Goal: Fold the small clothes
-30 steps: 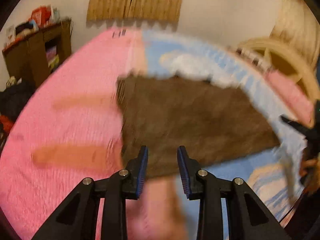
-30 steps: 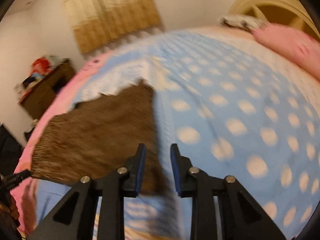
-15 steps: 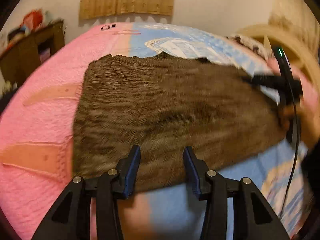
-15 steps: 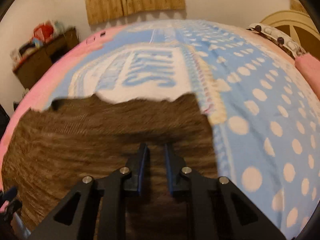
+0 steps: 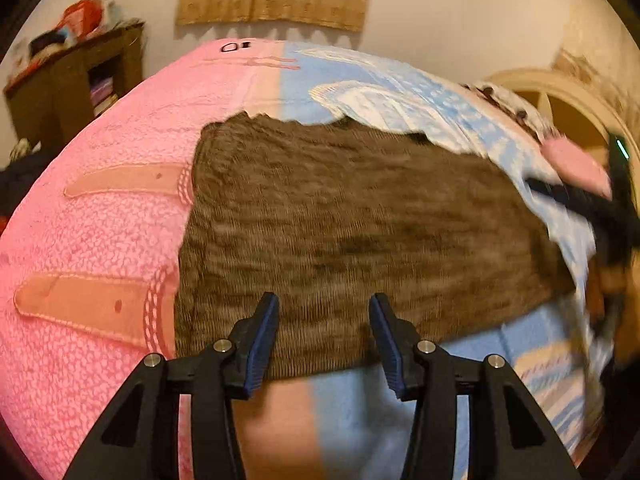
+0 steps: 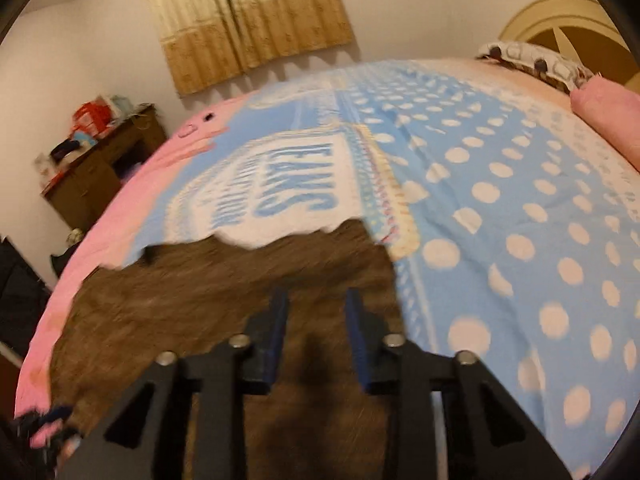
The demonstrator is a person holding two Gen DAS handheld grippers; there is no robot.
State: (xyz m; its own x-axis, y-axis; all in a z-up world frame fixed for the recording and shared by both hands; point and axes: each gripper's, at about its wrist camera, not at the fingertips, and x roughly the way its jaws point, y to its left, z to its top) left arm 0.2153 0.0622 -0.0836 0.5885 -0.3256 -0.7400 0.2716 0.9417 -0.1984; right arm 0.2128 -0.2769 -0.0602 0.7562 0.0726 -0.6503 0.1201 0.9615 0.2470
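At the far left of the left wrist view a brown wooden shelf unit [image 5: 76, 84] stands against the wall, with red and dark clutter on top. The bed [image 5: 92, 216] fills most of the view, its cover pink on the left and pale blue on the right. A brown knitted garment [image 5: 352, 232] lies spread flat on the bed, across the line where pink meets blue. The left gripper [image 5: 324, 330] hangs over the near edge of the garment with its fingers [image 5: 262, 336] wide apart and nothing between them. At the right edge the right gripper [image 5: 588, 208] shows as a dark blurred shape near the garment's right end.

In the right wrist view the shelf unit [image 6: 100, 168] again sits at left, and a tan curtain [image 6: 248, 16] hangs on the wall. The garment [image 6: 180, 312] lies at lower left on the cover, just below white lettering printed on the blue [image 6: 296, 196]. The right gripper [image 6: 316, 328] is above the garment's right part, fingers [image 6: 276, 332] apart, gripping nothing. To the right the cover is blue with white dots [image 6: 520, 208], and a pink pillow [image 6: 608, 116] lies at the far right.
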